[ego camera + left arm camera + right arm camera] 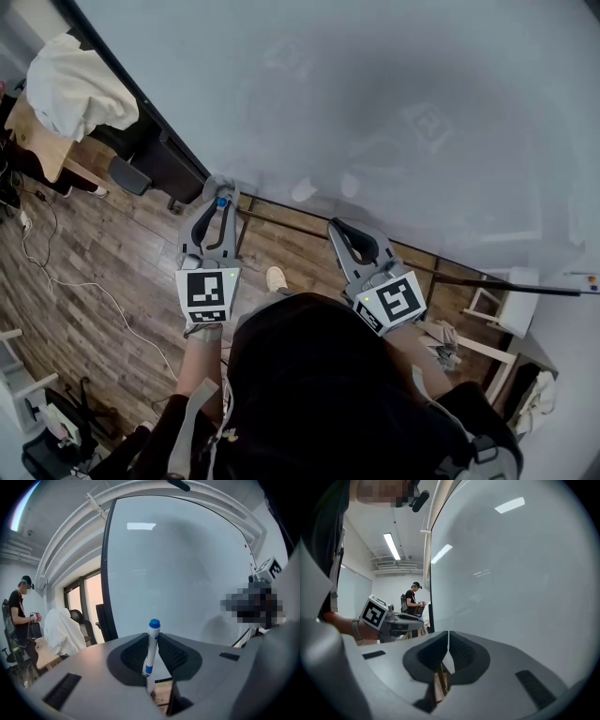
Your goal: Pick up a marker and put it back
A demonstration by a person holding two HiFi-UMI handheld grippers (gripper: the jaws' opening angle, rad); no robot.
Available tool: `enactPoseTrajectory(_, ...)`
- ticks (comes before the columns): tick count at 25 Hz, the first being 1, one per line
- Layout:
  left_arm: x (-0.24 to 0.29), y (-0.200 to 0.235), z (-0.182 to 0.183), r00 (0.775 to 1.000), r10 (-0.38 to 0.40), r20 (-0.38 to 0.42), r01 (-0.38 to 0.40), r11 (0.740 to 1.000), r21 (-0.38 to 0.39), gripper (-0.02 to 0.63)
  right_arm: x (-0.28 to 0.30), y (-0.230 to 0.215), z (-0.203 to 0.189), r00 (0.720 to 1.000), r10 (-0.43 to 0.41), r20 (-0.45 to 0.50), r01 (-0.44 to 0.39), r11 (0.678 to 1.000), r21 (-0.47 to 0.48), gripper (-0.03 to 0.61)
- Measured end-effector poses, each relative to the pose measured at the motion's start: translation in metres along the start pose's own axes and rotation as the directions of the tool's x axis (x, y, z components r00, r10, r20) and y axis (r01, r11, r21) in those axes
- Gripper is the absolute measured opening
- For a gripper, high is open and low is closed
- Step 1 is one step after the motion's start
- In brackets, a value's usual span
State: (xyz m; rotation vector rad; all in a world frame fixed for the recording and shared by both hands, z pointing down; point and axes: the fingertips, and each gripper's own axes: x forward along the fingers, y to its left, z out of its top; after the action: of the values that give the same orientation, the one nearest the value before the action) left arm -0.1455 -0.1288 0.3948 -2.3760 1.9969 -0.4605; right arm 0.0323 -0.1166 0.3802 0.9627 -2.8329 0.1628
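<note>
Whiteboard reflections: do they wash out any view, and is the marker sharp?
Head view: the whiteboard shows soft grey reflections, no blown-out glare. Left gripper view: one ceiling-light reflection on the board, strong fisheye bending of its frame, marker sharp. Right gripper view: two light streaks, dark vignette corners.

Head cam looks steeply down; L/R cams look along own tongs; all share nearby whiteboard (375, 112).
</note>
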Motion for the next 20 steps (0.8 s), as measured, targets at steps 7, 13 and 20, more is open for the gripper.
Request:
enactPoseTrajectory(7,-0.009,-0.018,0.02,0.999,-0.015,0.033,0.015,1.0,0.006,0.074,-0.015,-0.003,0.003,1.0,-0.003,0.013,0.003,1.0,0.001,0.023)
enactPoseTrajectory(13,-0.011,-0.047,0.03,0.997,-0.067,0.049,0.067,0.998,0.011,0.074,-0.034,-0.006,0.002,1.0,-0.023,0.016,0.023,1.0,0.007,0.023)
enactPoseTrajectory(20,-0.008,-0.083,0.036,0.988,-0.143,0.062,0.143,0.99,0.013,0.074,-0.064,-0.016,-0.001,0.997,-0.071,0.018,0.071,0.997,0.014,0.023)
